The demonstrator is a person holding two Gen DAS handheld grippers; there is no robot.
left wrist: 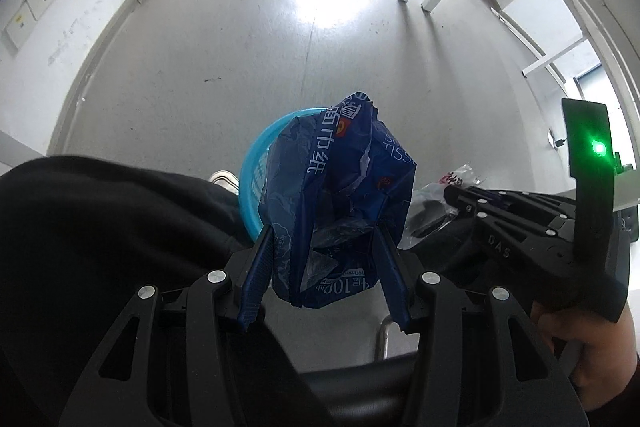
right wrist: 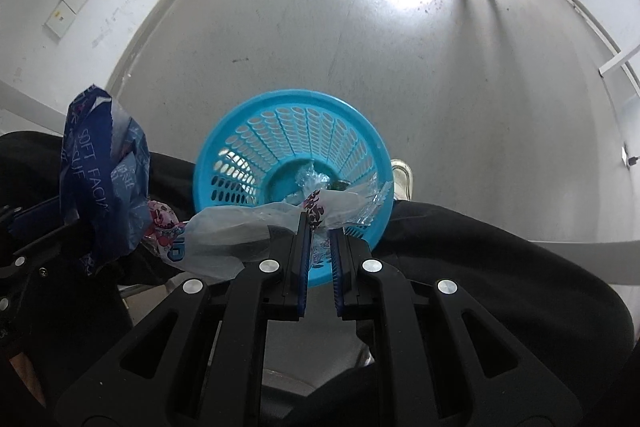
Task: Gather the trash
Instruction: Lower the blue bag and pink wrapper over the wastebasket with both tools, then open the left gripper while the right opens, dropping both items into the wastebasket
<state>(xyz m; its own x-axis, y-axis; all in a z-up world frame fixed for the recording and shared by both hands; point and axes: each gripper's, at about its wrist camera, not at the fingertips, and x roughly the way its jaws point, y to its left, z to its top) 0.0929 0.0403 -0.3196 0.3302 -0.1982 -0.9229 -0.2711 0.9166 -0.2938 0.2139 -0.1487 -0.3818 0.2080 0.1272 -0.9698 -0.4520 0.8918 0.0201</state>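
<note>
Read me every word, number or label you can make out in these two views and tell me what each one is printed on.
"SOFT FACIAL TISSUE", partly creased: crumpled dark blue plastic tissue wrapper held in the left gripper.
"100", with Chinese characters I cannot read reliably: same wrapper, left wrist view.
"DAS": black body of the right gripper.
Red and black print on the clear plastic bag in the right gripper: too crumpled to read.
</note>
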